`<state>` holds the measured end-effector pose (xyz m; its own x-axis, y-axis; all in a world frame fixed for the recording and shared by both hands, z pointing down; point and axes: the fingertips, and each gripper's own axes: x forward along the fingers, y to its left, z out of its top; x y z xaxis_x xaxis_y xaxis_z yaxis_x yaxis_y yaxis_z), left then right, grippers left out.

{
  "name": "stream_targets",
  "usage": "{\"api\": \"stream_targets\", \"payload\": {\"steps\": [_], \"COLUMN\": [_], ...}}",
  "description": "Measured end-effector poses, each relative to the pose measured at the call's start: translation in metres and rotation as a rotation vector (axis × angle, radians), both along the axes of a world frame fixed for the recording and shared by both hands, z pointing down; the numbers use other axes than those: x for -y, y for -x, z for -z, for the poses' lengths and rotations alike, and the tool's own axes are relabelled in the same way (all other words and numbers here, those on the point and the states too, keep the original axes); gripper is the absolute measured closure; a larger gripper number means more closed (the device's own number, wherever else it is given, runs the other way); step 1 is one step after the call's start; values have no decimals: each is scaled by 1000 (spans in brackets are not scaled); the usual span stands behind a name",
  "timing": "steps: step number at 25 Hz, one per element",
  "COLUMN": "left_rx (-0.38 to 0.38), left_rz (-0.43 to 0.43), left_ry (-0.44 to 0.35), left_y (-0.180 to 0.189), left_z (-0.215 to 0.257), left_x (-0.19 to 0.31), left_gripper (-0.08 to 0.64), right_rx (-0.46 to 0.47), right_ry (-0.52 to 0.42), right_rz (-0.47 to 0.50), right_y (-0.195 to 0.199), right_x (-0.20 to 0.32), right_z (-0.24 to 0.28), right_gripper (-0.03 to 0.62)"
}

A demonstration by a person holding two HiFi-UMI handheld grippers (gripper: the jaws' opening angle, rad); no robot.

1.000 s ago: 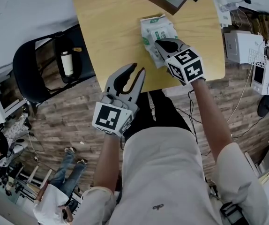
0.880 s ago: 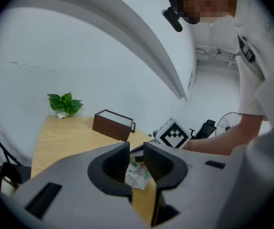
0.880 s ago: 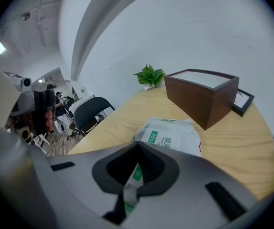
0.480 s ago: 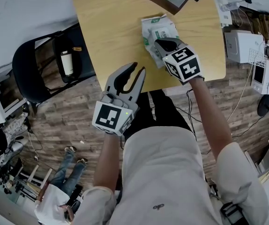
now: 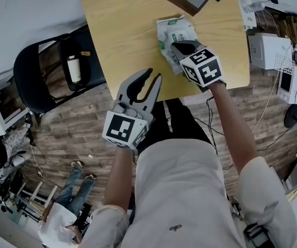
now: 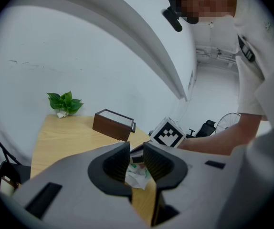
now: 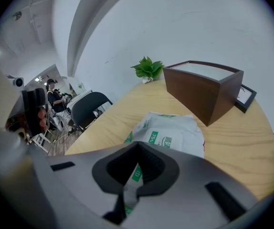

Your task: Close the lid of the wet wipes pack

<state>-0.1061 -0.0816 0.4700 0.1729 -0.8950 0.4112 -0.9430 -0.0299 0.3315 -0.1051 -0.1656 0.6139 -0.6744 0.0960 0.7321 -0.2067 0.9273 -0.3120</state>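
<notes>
Right claw (image 5: 175, 46) nudged forward, shut over the wipes pack (image 5: 177, 31).

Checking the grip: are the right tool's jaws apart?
No, the right tool has its jaws together, tips down over the pack.

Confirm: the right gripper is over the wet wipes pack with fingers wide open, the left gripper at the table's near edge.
One error: the right gripper has its fingers shut, tips together, as the right gripper view shows. It is over the wet wipes pack, the left gripper at the table's near edge.
</notes>
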Motion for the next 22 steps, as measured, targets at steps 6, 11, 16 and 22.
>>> {"api": "stream_targets", "payload": {"steps": [6, 11, 16, 22], "left_rx": [1, 13, 29, 35], "left_rz": [8, 23, 42, 63], "left_ry": [-7, -8, -13, -16], "left_y": [-1, -2, -7, -14], "left_z": [1, 4, 9, 19], "left_x": [-4, -11, -19, -30], "left_gripper": [476, 476, 476, 476], "right_rx": [3, 14, 62, 108], "right_ry": [-15, -54, -83, -109], "right_rz": [3, -1, -2, -5], "right_y": [0, -2, -9, -22], "right_x": [-1, -2, -6, -10], "right_z": [-1, 2, 15, 39], "right_gripper": [594, 592, 592, 592]}}
